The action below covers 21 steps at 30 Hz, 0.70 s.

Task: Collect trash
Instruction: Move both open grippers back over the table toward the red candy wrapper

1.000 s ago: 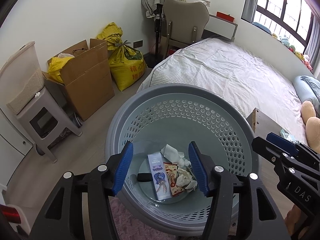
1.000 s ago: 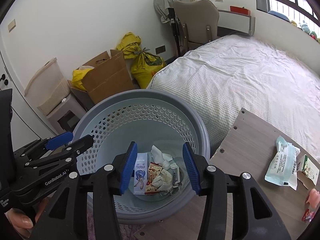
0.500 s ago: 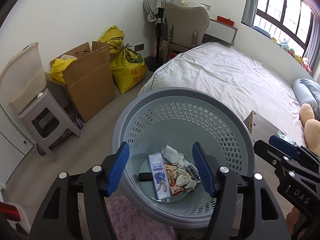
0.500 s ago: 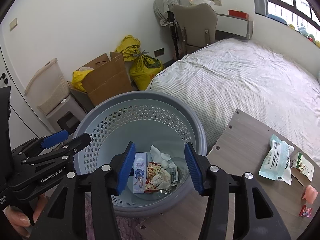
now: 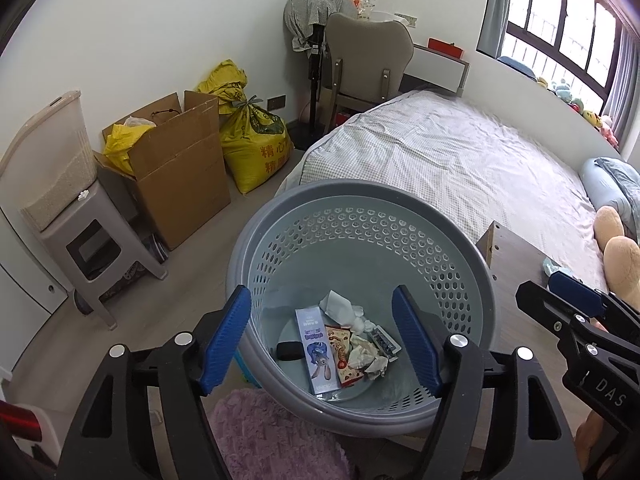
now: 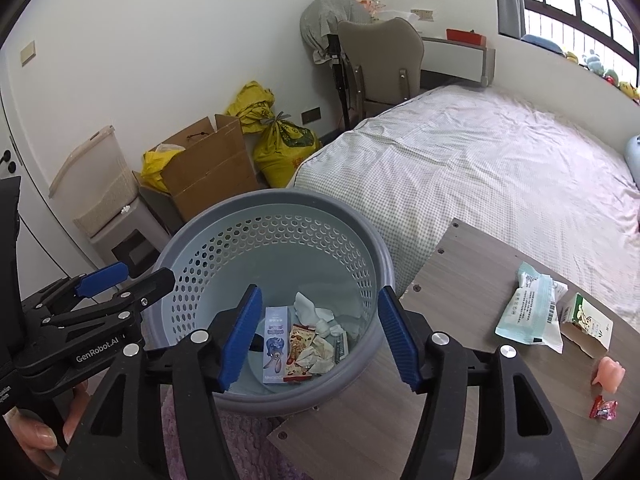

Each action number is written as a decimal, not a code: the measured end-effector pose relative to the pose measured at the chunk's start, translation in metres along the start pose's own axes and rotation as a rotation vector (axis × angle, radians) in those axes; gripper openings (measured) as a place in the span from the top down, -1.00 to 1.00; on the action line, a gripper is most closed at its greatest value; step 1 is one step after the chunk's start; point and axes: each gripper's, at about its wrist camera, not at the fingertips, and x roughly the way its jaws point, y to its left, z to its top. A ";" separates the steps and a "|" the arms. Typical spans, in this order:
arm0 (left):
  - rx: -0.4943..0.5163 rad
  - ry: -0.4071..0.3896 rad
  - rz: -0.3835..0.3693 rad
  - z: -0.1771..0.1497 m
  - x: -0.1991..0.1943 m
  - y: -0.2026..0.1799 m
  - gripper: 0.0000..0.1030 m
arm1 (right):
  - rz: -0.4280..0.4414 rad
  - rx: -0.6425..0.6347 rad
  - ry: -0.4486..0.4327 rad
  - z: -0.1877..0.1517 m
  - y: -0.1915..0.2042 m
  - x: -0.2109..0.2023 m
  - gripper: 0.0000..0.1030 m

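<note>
Trash lay at the bottom of the grey perforated basket, seen below and between the spread fingers of both grippers.

Compared with a second before, the left gripper and right gripper stood wider, their jaws opening with nothing between them, and the basket sat a little farther off in both views. The carton, snack wrapper and crumpled tissues looked already dropped, so this deposit seemed finished. To the right of the right gripper's fingers, on the desk, a pale green packet, a small green-and-white box and a red sweet wrapper awaited collecting.
</note>
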 end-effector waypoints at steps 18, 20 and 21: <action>0.066 -0.021 -0.045 -0.021 -0.029 -0.039 -0.40 | -0.052 0.046 -0.053 -0.026 -0.025 -0.043 -0.40; 0.074 -0.019 -0.058 -0.023 -0.031 -0.045 -0.41 | -0.059 0.056 -0.056 -0.032 -0.031 -0.050 -0.43; 0.079 -0.018 -0.063 -0.024 -0.032 -0.048 -0.41 | -0.063 0.061 -0.056 -0.033 -0.034 -0.052 -0.43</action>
